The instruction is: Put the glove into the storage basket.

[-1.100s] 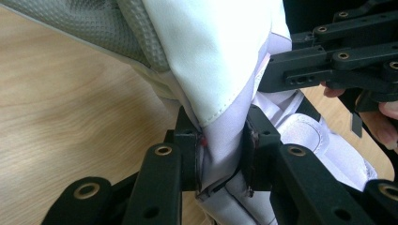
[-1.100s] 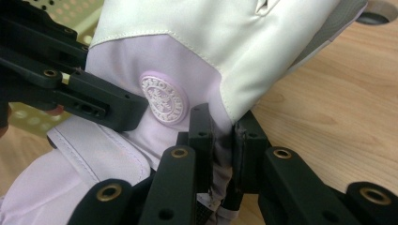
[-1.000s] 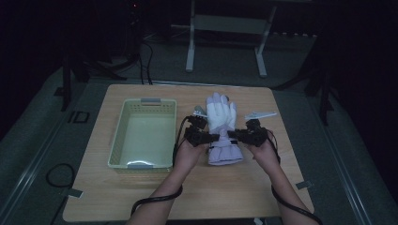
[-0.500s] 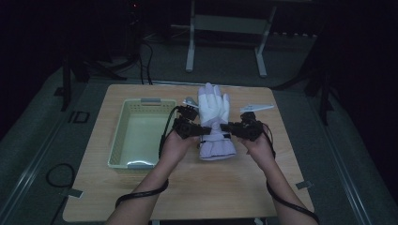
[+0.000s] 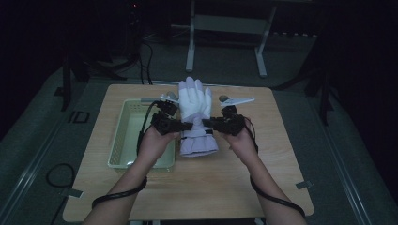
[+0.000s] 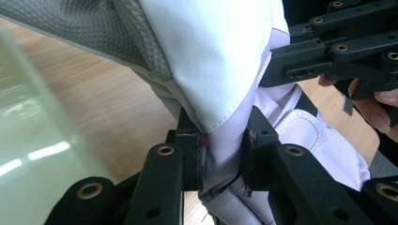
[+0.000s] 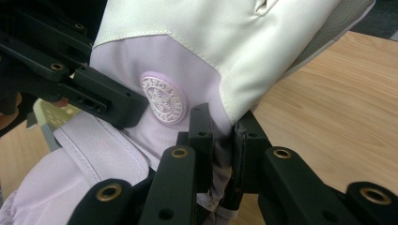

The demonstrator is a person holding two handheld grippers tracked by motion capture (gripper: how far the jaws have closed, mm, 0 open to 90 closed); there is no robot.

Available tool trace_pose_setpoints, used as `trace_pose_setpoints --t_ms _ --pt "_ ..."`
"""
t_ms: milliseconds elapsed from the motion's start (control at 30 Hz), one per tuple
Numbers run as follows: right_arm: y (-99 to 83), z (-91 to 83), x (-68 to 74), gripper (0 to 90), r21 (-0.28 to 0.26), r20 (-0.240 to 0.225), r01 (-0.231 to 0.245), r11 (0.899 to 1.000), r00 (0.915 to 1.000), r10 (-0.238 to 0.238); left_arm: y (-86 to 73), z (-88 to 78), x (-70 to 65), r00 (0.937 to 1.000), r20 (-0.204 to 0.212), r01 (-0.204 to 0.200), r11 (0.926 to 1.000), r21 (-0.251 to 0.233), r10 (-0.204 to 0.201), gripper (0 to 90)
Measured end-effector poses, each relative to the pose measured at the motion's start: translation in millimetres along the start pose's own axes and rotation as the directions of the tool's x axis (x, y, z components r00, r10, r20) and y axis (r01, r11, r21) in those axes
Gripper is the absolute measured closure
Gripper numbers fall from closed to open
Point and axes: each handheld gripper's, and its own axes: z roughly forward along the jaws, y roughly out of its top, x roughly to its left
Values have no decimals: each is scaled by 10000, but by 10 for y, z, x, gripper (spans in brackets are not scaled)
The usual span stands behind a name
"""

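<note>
A white and pale lilac glove [image 5: 195, 112] is held up over the middle of the wooden table, fingers pointing away from the person. My left gripper [image 5: 187, 125] pinches its left edge at the wrist. In the left gripper view the jaws are shut on the glove [image 6: 220, 89] fabric at my left gripper [image 6: 220, 154]. My right gripper [image 5: 206, 123] pinches the right edge. In the right gripper view the glove [image 7: 206, 51], with a round embossed badge [image 7: 164, 99], is clamped by my right gripper [image 7: 220, 140].
A pale green plastic basket [image 5: 123, 136] stands on the left part of the table [image 5: 263, 178], just left of my left hand. Beyond the far edge of the table stands a white metal frame [image 5: 225, 28] on a dark floor.
Both grippers have carried the glove leftwards and a little away from the person, closer to the basket. Both holds on the glove are unchanged.
</note>
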Motion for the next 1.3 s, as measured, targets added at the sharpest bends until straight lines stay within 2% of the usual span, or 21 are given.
trace_pose_setpoints --t_ms 200,233,267,367,400,633,800,1067,1300 --pt "129 209 194 802 -19 -240 112 9999 9996 -112 -79 -239 186 9997 -213 130 9999 3 -130 733" --pt "129 209 194 802 -19 -240 112 9999 9996 -112 -79 -239 186 9997 -213 130 9999 3 -130 733" --pt "147 245 226 802 -17 -268 111 9999 9996 -112 -101 -299 244 9996 -259 153 9999 68 -151 733" --pt "216 426 367 802 139 -383 259 9996 9989 -254 -142 -382 342 9993 -350 107 9998 182 -100 733" --pt "216 426 367 802 139 -383 259 9996 9989 -254 -159 -410 377 9992 -371 129 9997 208 -121 733" --pt "302 727 563 802 290 -638 368 9989 9973 -349 -255 -585 600 9989 -457 132 9991 411 -114 732" --pt "332 853 640 802 339 -694 332 9989 9971 -308 -307 -674 738 9985 -532 173 9984 544 -144 732" --pt "363 1098 746 802 496 -859 261 9984 9961 -218 -372 -750 971 9983 -559 -109 9960 892 159 731" --pt "239 1290 757 802 671 -885 -6 9977 9961 66 -523 -642 1155 9995 -272 -153 9935 1129 185 730"
